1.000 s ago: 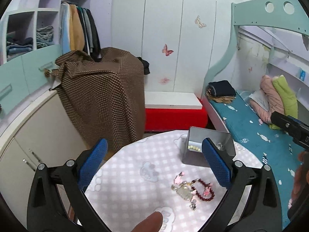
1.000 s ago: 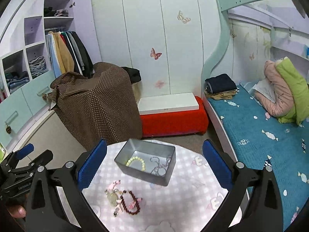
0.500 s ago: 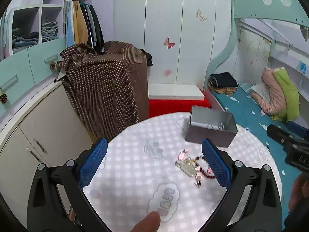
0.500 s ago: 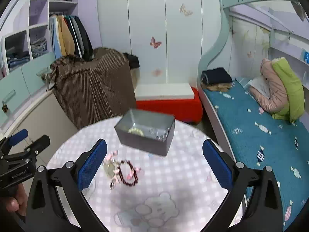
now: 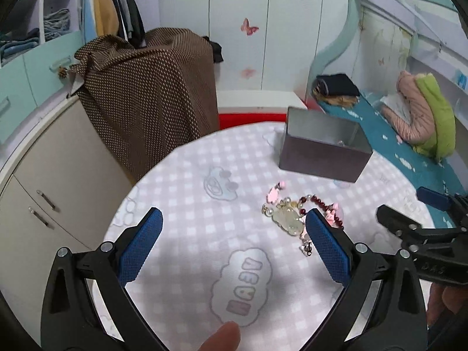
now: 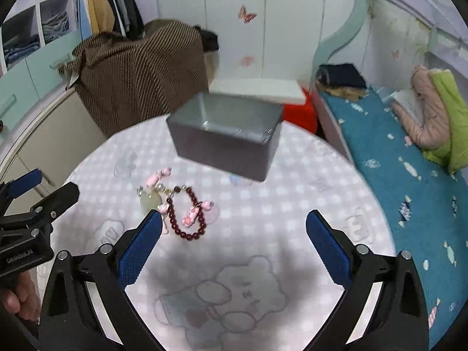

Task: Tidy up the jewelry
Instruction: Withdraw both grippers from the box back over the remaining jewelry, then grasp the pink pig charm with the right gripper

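On a round table with a lilac checked cloth (image 5: 190, 204) (image 6: 307, 199) lies a small heap of jewelry: a dark red bead bracelet (image 6: 187, 219) (image 5: 318, 201), a pale green pendant (image 6: 149, 201) (image 5: 288, 222) and pink charms. Behind it stands an open grey metal box (image 5: 321, 152) (image 6: 225, 143). My left gripper (image 5: 234, 219) (image 6: 38, 187) hovers open and empty, with the heap by its right finger. My right gripper (image 6: 234, 219) (image 5: 409, 207) is wide, its jaws closing. The bracelet shows just inside its left finger, untouched.
A brown dotted cloth (image 5: 146, 87) covers something behind the table on the left, beside pale cabinets (image 5: 44, 161). A red bench (image 5: 248, 117) stands at the back. A bed with a teal sheet (image 6: 395, 161) runs along the right. A fingertip (image 5: 222, 336) shows at the bottom edge.
Both grippers have sunk toward the table and tipped further down. The jewelry heap and the box now look larger and nearer, and the box's inside is mostly out of sight.
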`<state>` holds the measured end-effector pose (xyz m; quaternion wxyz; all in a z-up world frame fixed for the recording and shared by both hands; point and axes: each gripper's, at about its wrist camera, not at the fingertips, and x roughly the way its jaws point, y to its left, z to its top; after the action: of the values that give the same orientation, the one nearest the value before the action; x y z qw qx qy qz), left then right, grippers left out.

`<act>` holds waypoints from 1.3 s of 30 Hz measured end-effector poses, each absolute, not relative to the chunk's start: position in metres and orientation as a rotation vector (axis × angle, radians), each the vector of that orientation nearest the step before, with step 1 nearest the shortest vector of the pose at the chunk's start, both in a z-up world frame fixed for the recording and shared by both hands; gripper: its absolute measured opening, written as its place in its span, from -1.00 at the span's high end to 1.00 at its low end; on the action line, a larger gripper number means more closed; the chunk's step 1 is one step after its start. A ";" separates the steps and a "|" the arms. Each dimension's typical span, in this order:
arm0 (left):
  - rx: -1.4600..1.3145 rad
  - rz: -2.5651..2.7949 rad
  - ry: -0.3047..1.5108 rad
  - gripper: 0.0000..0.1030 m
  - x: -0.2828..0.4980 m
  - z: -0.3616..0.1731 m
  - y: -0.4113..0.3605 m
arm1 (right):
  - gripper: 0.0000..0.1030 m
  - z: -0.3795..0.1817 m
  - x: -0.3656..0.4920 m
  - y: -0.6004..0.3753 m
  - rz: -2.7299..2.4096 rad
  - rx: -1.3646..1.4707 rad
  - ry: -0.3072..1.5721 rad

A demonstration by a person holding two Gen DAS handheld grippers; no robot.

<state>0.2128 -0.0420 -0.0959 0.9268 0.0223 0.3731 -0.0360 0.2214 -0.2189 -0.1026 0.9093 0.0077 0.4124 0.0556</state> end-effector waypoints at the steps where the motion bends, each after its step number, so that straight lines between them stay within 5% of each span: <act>1: 0.045 -0.072 0.775 -0.91 0.216 -0.101 -0.042 | -0.66 -0.109 0.226 -0.217 0.124 0.017 0.866; 7: 0.040 -0.052 0.827 -0.91 0.228 -0.121 -0.035 | -0.04 -0.143 0.249 -0.205 0.182 0.026 0.959; 14: 0.036 -0.050 0.861 -0.90 0.237 -0.134 -0.030 | 0.17 -0.158 0.264 -0.188 0.231 0.005 0.985; 16: 0.041 -0.057 0.865 -0.90 0.238 -0.136 -0.032 | 0.58 -0.157 0.265 -0.185 0.237 -0.016 0.973; 18: 0.046 -0.064 0.868 -0.90 0.239 -0.137 -0.035 | 0.75 -0.157 0.265 -0.187 0.248 -0.010 0.974; 39: 0.070 -0.094 0.926 -0.90 0.274 -0.164 -0.074 | 0.81 -0.141 0.245 -0.225 0.292 0.135 0.919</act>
<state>0.2740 -0.0742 -0.1638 0.8930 0.0337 0.4465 -0.0453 0.2453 -0.2246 -0.1414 0.8838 0.0650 0.4417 0.1403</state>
